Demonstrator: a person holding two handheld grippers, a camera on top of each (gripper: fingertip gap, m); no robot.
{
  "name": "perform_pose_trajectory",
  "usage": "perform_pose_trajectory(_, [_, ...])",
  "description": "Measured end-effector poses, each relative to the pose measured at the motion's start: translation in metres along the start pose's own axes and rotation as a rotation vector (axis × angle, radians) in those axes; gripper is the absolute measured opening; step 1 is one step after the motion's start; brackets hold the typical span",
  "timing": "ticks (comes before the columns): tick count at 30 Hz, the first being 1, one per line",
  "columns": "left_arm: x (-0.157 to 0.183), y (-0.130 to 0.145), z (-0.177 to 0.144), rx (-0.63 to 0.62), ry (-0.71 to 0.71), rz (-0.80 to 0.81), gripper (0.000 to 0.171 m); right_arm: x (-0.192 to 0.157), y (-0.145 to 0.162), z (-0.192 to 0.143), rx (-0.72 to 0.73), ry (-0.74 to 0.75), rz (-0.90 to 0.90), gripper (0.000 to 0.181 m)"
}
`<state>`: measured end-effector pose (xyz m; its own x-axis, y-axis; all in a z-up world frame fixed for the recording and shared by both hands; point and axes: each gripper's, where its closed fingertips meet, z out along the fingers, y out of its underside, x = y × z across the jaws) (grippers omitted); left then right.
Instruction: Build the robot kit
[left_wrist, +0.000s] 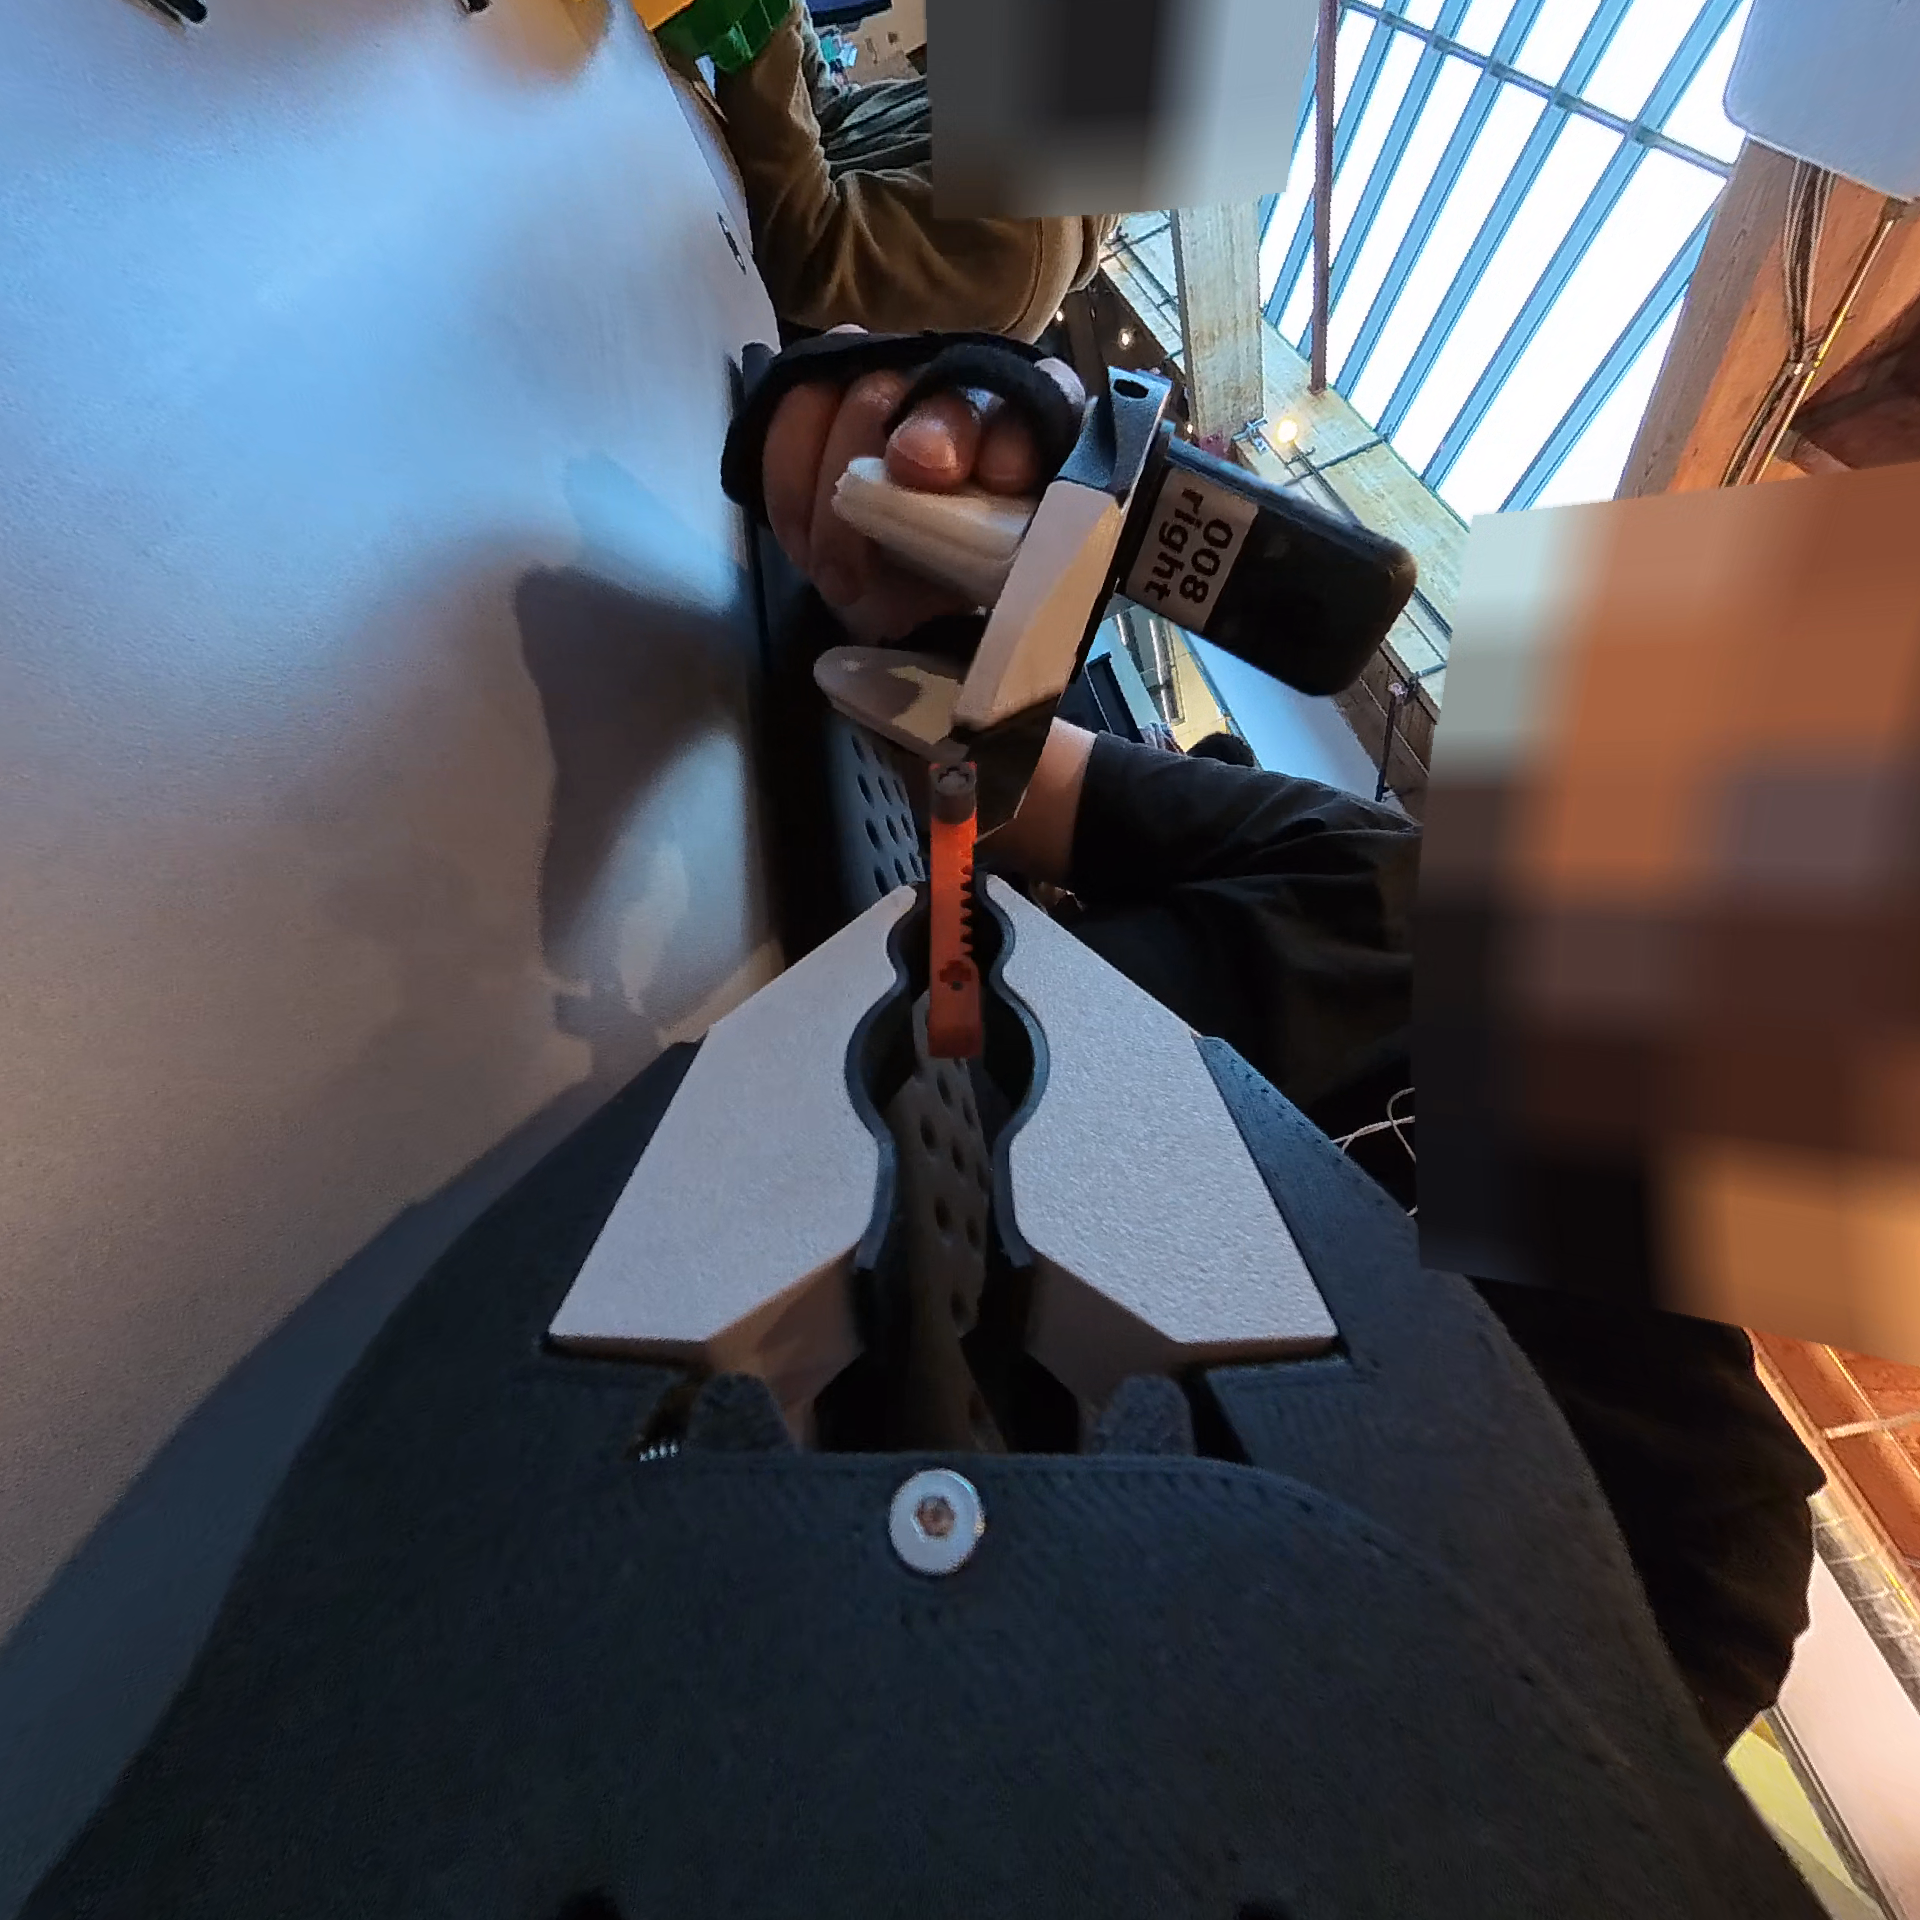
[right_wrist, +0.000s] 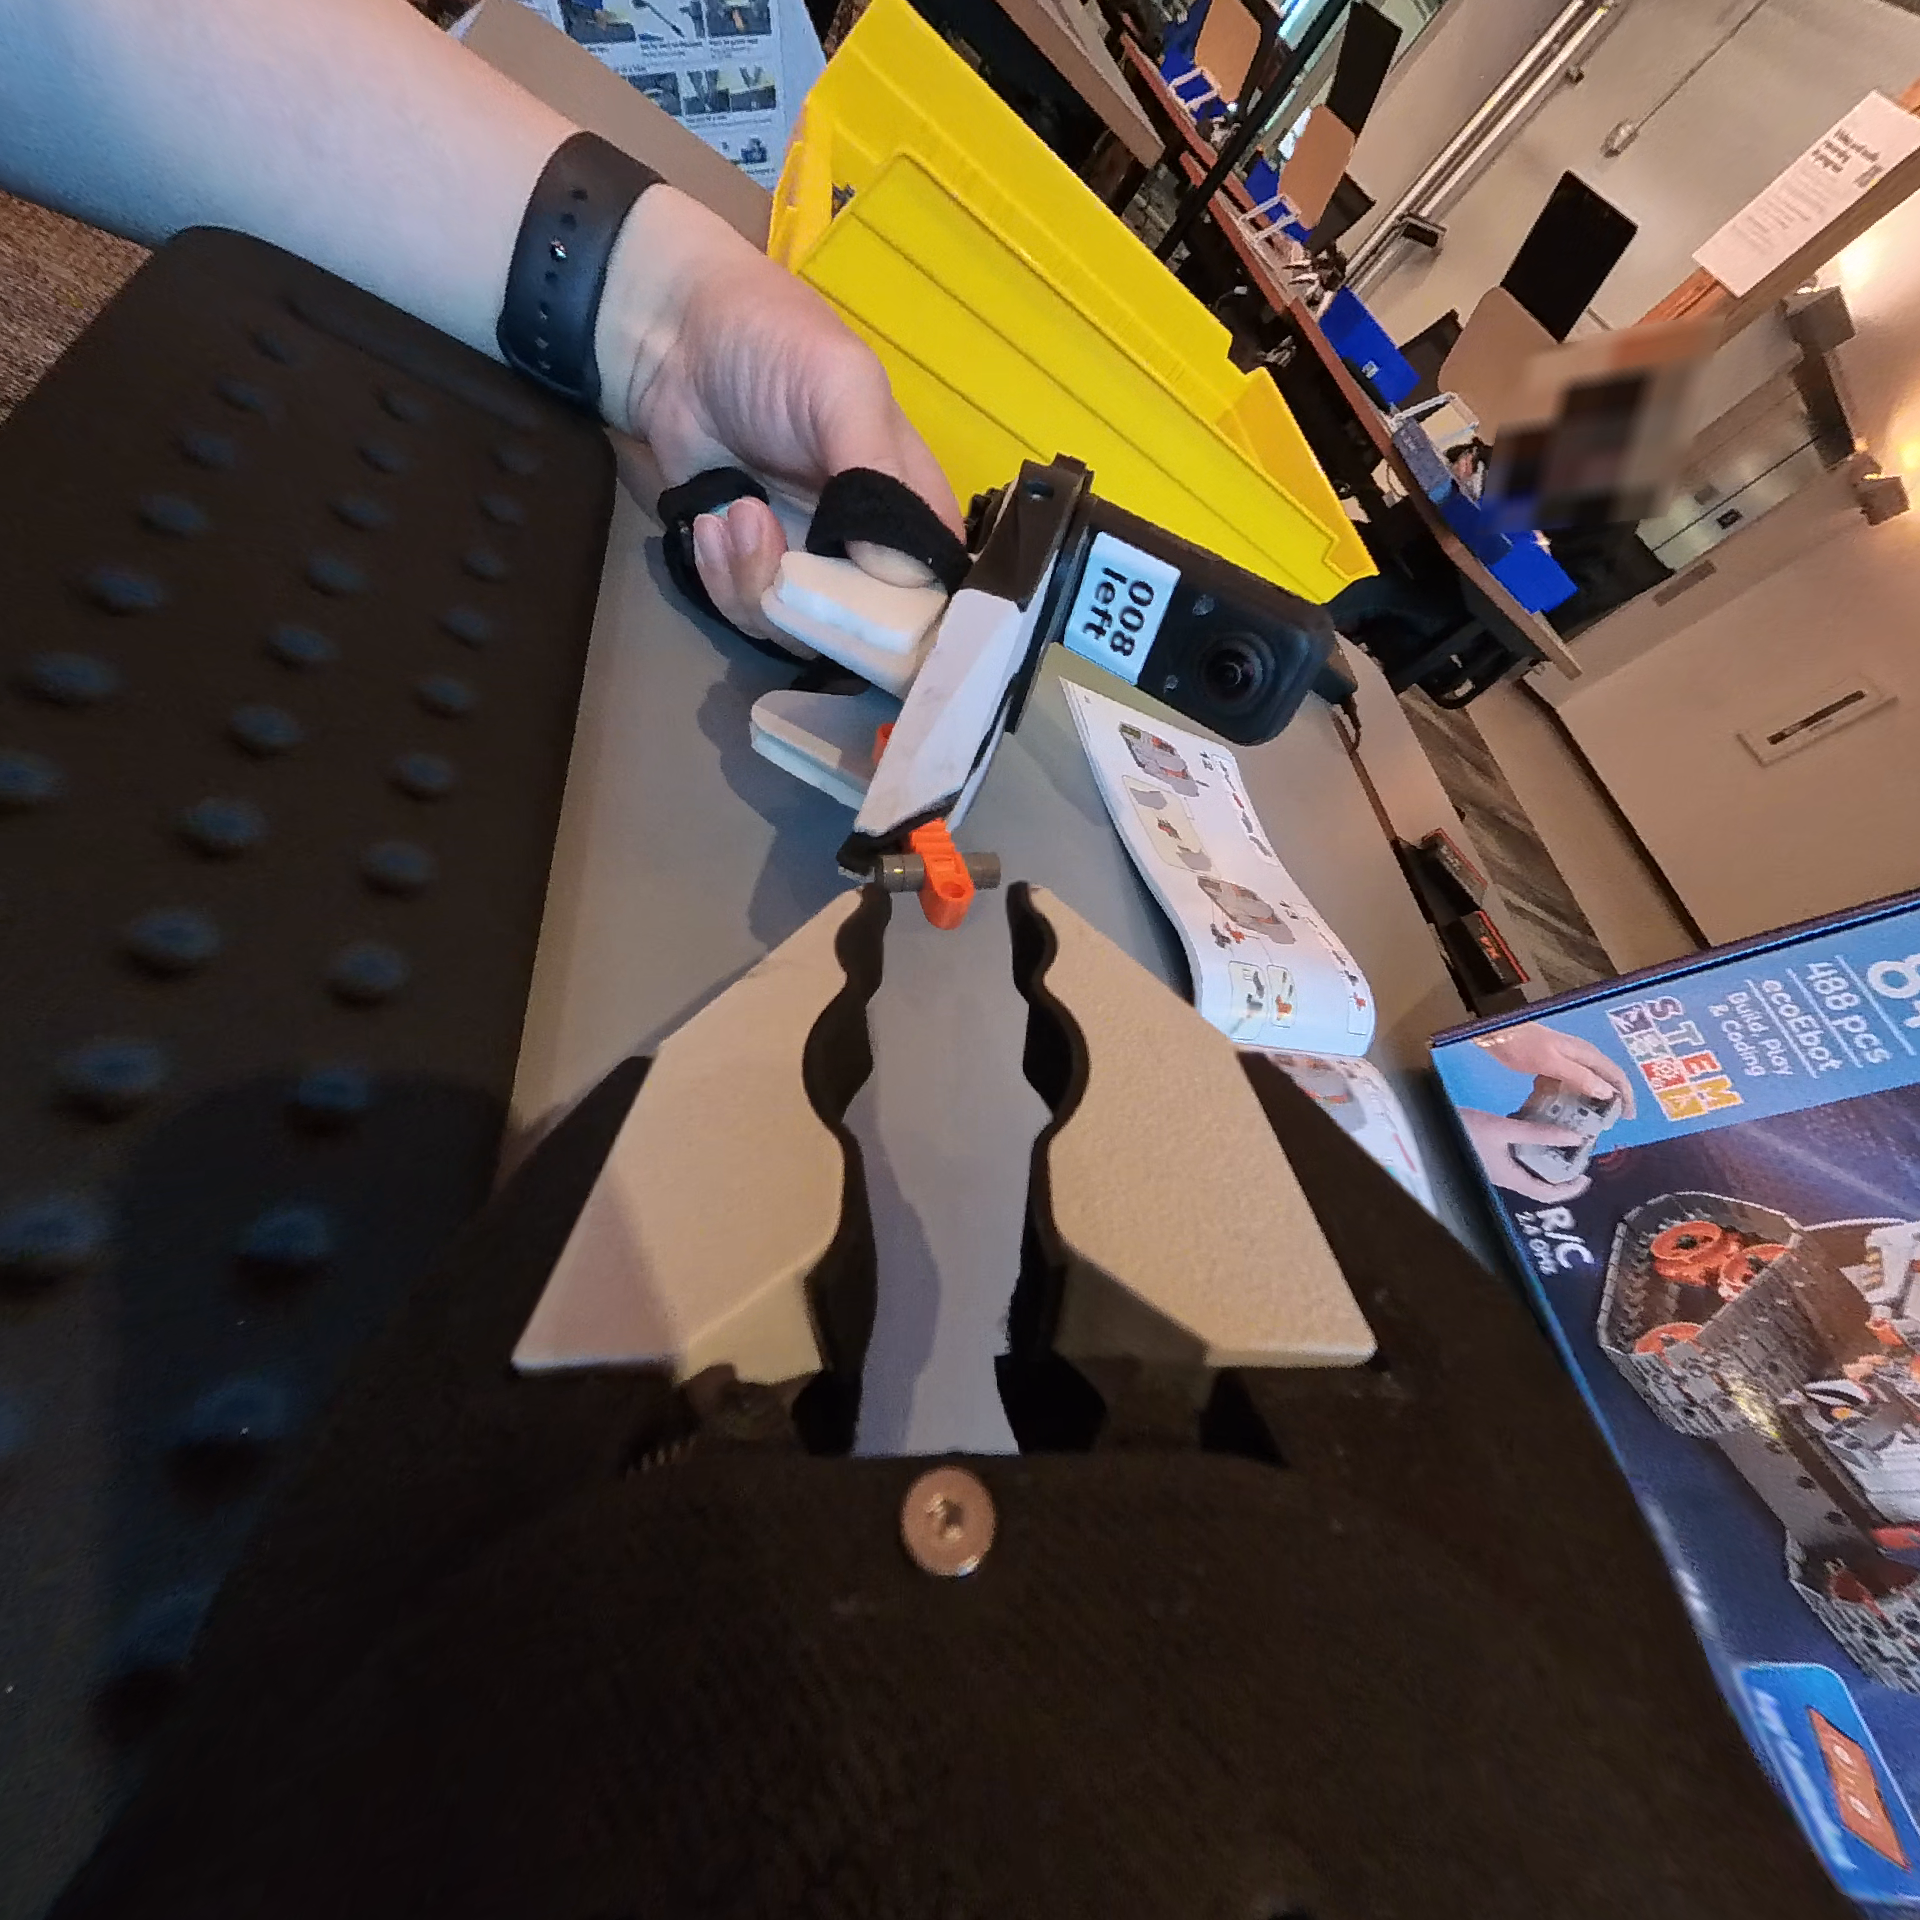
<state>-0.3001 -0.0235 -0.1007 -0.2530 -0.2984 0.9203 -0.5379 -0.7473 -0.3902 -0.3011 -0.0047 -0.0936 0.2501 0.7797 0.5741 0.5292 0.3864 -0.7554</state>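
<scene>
presently the orange toothed piece (left_wrist: 954, 940) is held pinched in the left gripper (left_wrist: 951, 914), long axis pointing straight out along the fingers. a grey pin (right_wrist: 925, 871) is seen crossing its far end. the right gripper (right_wrist: 940, 914), parted and empty, is placed just short of that pin, above the bench (right_wrist: 665, 831).

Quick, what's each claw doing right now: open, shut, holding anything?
Left claw: shut on the orange toothed piece, which carries a grey pin.
Right claw: open, holding nothing, tips just short of the grey pin.

Booklet (right_wrist: 1236, 883) on table (right_wrist: 665, 831) (box (right_wrist: 1704, 1278) beside)
</scene>
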Motion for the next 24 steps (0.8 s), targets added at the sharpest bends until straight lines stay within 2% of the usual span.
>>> perform_pose_trajectory(10, [0.0002,0.0013,0.0005,-0.006,0.007,-0.014,0.003,-0.0066,-0.0024,0.002,0.029,-0.066,0.067,0.03])
perform_pose_trajectory(14, [-0.0001,0.0036,0.0021,-0.019,0.005,-0.014,0.003,-0.0024,-0.0005,0.0038,0.014,-0.037,0.058,0.029])
perform_pose_trajectory(16, [0.0006,0.0028,0.0019,-0.015,0.01,-0.015,0.003,-0.0044,-0.001,0.004,0.013,-0.049,0.056,0.022])
perform_pose_trajectory(24, [0.001,0.0033,0.0023,-0.017,0.013,-0.016,0.003,-0.0045,-0.0016,0.0038,0.007,-0.037,0.031,0.021])
